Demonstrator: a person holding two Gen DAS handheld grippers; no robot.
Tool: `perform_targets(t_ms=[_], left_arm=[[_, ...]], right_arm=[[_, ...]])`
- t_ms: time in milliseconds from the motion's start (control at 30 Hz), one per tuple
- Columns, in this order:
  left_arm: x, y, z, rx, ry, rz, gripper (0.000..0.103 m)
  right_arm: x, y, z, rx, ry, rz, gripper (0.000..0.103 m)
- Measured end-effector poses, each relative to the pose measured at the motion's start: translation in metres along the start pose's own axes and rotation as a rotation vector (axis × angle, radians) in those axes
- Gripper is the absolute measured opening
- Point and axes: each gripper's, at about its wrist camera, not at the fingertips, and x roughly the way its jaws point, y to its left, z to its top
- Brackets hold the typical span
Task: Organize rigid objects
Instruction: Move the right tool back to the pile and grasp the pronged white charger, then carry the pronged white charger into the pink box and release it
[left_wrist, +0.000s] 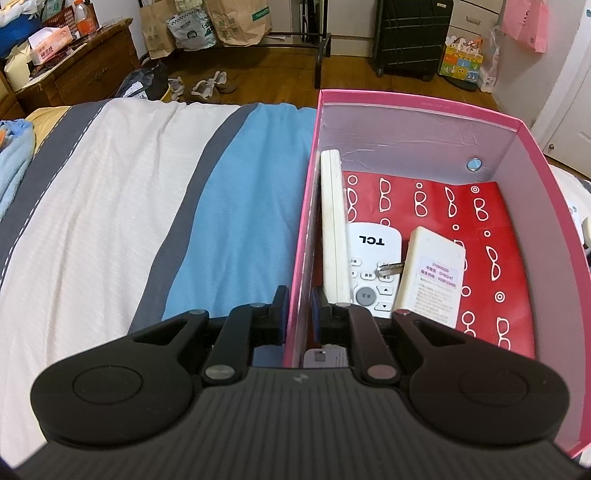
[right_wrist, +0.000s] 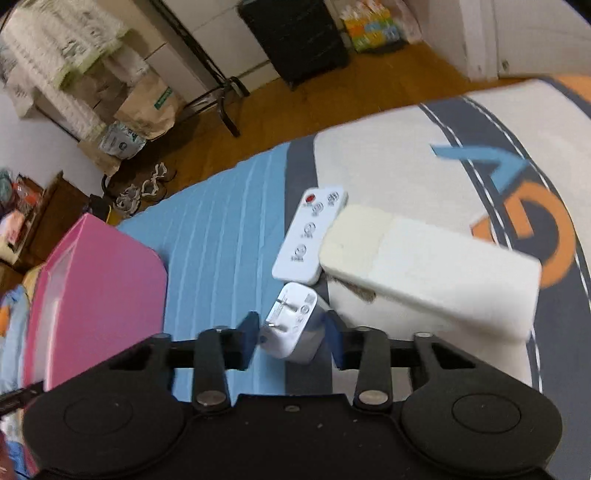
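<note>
The right wrist view was motion-blurred, so the button markings on the small white remote (right_wrist: 309, 236) could not be read. The pink box (right_wrist: 96, 295) ran off the left edge there. In the left wrist view, the left tool (left_wrist: 300, 317) hid the near ends of the TCL remote (left_wrist: 373, 273) and a labelled white item (left_wrist: 327, 358).

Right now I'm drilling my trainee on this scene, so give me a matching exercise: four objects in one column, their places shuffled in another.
Objects:
1. TCL remote
2. white plug adapter
3. red-button remote
4. pink box wall

Places:
a. flat on the bedspread
b. inside the pink box
c. between the left hand-held gripper fingers
d. between the right hand-held gripper fingers

Pairs: 1-b, 2-d, 3-a, 4-c
</note>
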Motion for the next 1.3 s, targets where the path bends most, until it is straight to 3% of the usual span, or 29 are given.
perform_targets(t_ms=[100,200,267,367,533,633,800,933,1100,1200,1300], left_arm=[[0.000,0.001,0.001,-0.002,0.002,0.000,0.011],[0.001,0.001,0.001,-0.001,0.001,0.001,0.011],[0.001,0.002,0.001,0.002,0.002,0.001,0.011],[0.001,0.001,0.001,0.000,0.002,0.001,0.011],[0.001,0.003,0.001,-0.001,0.002,0.000,0.011],[0.001,0.001,0.001,-0.002,0.002,-0.002,0.011],[0.001,0.001,0.001,-0.003,0.001,-0.002,0.011],[0.001,0.001,0.001,-0.003,0.001,-0.002,0.011],[0.000,0.000,0.001,-0.005,0.001,-0.003,0.011],[0.000,0.000,0.001,-0.007,0.001,-0.003,0.011],[0.000,0.000,0.001,-0.008,-0.001,-0.005,0.011]], right_arm=[[-0.008,-0.001,-0.005,-0.027,0.039,-0.028,0.033],[-0.008,-0.013,-0.006,0.040,0.093,-0.009,0.034],[-0.008,-0.021,-0.003,0.080,0.082,0.017,0.037],[-0.007,-0.028,0.001,0.108,0.061,0.004,0.055],[0.004,-0.038,0.002,0.163,0.047,0.029,0.052],[0.003,-0.030,0.002,0.096,0.029,0.002,0.048],[0.006,0.000,-0.003,-0.102,0.017,-0.111,0.064],[0.012,0.013,-0.007,-0.203,0.011,-0.181,0.069],[0.016,0.024,-0.009,-0.312,-0.004,-0.260,0.067],[0.013,0.026,-0.012,-0.345,-0.006,-0.269,0.067],[0.006,0.021,-0.014,-0.292,0.010,-0.217,0.067]])
